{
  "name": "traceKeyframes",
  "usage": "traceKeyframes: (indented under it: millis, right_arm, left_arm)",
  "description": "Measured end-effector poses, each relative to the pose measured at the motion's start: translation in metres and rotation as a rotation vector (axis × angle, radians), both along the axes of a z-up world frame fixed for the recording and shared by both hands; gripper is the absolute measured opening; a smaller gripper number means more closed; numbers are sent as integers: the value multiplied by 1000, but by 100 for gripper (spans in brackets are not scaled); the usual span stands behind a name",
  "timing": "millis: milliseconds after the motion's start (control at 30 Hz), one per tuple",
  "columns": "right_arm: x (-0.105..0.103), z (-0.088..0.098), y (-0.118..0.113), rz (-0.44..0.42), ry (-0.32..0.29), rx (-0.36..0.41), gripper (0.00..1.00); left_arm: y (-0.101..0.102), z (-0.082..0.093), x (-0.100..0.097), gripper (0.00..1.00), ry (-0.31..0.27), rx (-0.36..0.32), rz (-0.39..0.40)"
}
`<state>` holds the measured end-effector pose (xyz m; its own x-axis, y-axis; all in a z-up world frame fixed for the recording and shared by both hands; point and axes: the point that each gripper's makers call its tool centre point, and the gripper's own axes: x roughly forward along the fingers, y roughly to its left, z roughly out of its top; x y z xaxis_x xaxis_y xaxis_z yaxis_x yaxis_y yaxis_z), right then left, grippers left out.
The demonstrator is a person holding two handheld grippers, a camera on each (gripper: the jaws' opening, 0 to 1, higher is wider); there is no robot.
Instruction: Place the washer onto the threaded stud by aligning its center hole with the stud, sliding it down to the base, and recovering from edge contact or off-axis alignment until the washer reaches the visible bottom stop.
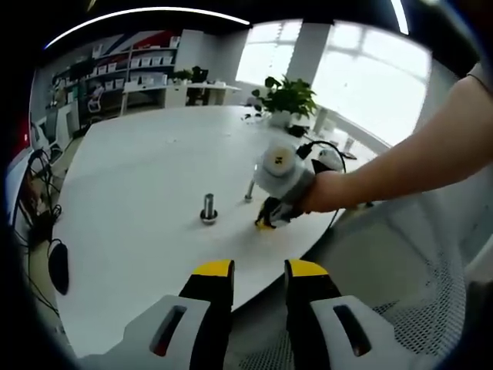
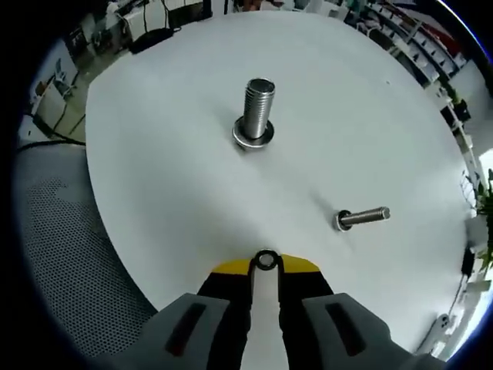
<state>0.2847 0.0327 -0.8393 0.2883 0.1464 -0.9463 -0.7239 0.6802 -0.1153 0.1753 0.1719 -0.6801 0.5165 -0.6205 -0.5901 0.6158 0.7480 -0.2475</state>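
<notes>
A thick threaded stud (image 2: 258, 104) stands upright on the white round table (image 2: 169, 177), with a flat ring at its base (image 2: 253, 139). My right gripper (image 2: 266, 266) is shut on a small metal washer (image 2: 266, 260) pinched between its yellow tips, low over the table and well short of the stud. In the left gripper view the same stud (image 1: 209, 208) stands mid-table, and the right gripper (image 1: 269, 214), held by a person's hand, touches down just right of it. My left gripper (image 1: 259, 270) is open and holds nothing, near the table's front edge.
A thinner bolt (image 2: 362, 217) stands to the right of the stud, also seen as the thin bolt (image 1: 249, 190). A mesh chair (image 2: 69, 254) sits by the table edge. A potted plant (image 1: 286, 99) stands at the far side, and cables (image 1: 42, 193) hang at left.
</notes>
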Motion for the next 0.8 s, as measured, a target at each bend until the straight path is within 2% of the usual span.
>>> traceKeyframes:
  millis: [133,267,367,633,800]
  right_arm:
    - [4,0,-3,-17,-4,0,13]
    - [6,2,1,-61,-1,39,13]
    - [7,3,1,-54,-9,33,13]
    - [6,11,-1,-74,-14,64,13]
    - [10,20,-9,-106,-27,82,13]
  left_arm:
    - [1,-1,0,24,2,3,-1]
    - [1,-1,0,24,2,3,5]
    - [2,-1,1,24,2,3,9]
    - [1,-1,0,24,2,3,5]
    - [1,-1,0,24,2,2,6]
